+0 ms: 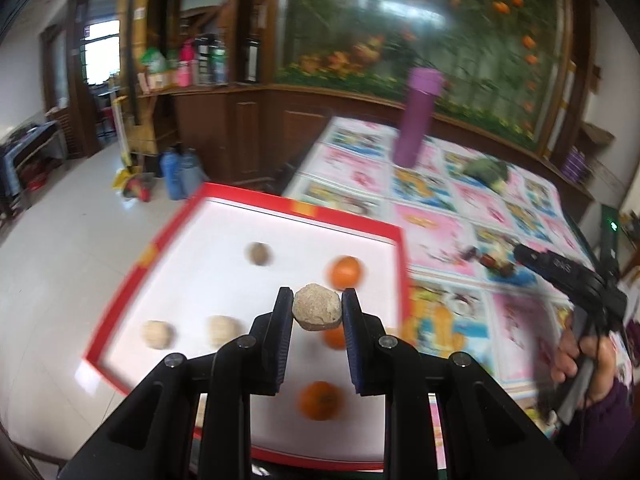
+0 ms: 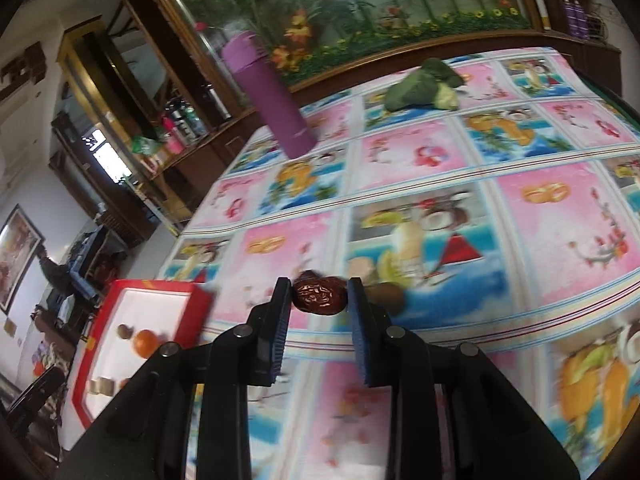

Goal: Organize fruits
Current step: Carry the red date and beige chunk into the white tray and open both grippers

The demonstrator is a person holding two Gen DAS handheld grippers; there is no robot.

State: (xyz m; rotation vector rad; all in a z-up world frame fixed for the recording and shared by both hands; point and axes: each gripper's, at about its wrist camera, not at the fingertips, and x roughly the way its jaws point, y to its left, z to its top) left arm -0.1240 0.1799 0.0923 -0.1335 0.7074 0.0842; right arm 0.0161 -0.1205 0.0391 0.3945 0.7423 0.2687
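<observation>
Between left tongs (image 1: pixel 317 307): rough round tan fruit (image 1: pixel 317 306).

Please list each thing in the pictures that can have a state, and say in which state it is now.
left gripper: shut on the tan round fruit, held above the tray
right gripper: shut on the dark red date, above the tablecloth
red tray: open, holds oranges and tan fruits
purple bottle: upright, lid on
broccoli: lying on the tablecloth
</observation>
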